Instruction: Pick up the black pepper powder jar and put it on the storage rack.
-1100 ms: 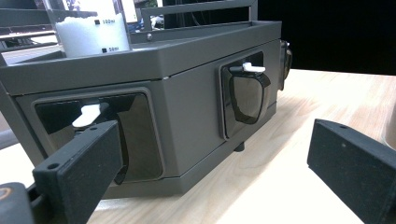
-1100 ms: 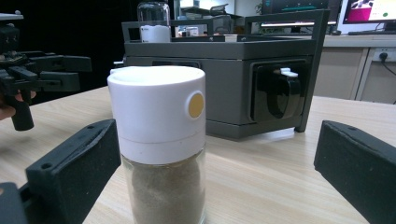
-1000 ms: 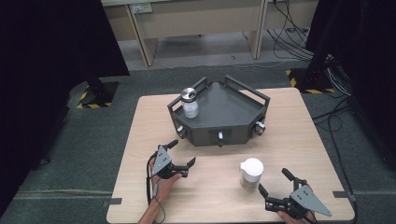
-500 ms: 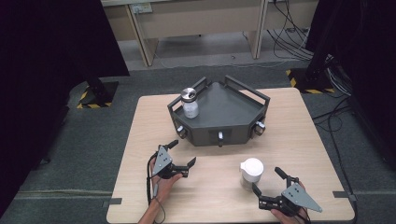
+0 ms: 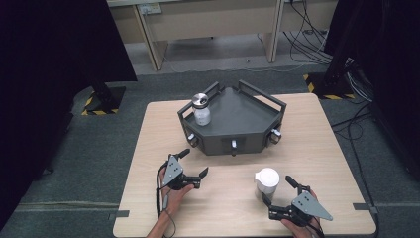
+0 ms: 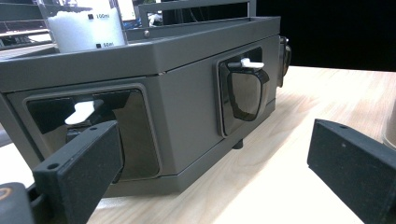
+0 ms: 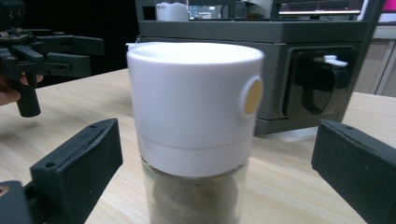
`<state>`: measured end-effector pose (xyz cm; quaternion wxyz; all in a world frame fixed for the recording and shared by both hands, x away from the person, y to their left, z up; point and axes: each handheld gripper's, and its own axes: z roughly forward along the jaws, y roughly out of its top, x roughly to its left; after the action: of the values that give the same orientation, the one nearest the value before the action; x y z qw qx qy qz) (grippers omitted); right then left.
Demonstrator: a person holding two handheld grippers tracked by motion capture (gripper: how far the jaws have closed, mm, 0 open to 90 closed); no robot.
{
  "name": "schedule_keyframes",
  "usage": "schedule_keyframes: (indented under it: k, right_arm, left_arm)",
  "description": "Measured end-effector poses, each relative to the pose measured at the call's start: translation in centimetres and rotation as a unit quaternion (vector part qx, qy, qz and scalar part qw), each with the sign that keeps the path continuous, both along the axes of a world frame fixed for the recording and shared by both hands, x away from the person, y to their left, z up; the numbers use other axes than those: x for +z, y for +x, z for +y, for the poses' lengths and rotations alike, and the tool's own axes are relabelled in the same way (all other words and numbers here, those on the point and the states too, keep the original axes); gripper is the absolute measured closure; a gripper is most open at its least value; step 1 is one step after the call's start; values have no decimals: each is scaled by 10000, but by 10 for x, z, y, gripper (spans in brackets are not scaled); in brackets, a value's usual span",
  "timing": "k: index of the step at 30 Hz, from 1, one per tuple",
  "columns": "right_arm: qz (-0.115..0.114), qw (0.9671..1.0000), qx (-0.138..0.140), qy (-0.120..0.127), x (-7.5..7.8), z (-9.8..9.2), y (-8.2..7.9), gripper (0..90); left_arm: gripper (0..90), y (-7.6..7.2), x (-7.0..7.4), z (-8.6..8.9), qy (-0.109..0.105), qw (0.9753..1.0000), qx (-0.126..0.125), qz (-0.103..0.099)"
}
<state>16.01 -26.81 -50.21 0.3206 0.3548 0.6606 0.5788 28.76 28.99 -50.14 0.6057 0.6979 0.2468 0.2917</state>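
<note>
The right gripper (image 5: 278,191), jaws wide, flanks the white-capped jar (image 5: 266,182) without touching it, while the left gripper (image 5: 194,162) rests wide open on the worktop (image 5: 317,148).

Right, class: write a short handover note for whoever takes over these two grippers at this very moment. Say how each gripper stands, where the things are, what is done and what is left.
Right gripper: open, low over the table, jaws on either side of the white-capped jar but not touching it.
Left gripper: open, holding nothing, near the front left of the table, facing the grey tray.
Things: the jar stands upright on the table in front of the tray. A metal-lidded bottle stands upright in the tray's left corner.
Done: right gripper lined up on the jar.
Left: probably close on the jar and lift it, perhaps into the tray.
</note>
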Motion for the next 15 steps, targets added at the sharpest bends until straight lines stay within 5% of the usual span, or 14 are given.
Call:
schedule_keyframes:
  k: [15]
  right_arm:
    - [160,9997,82,-180,1,13,14,124]
  left_arm:
    - [15,0,0,0,-3,10000,5,21]
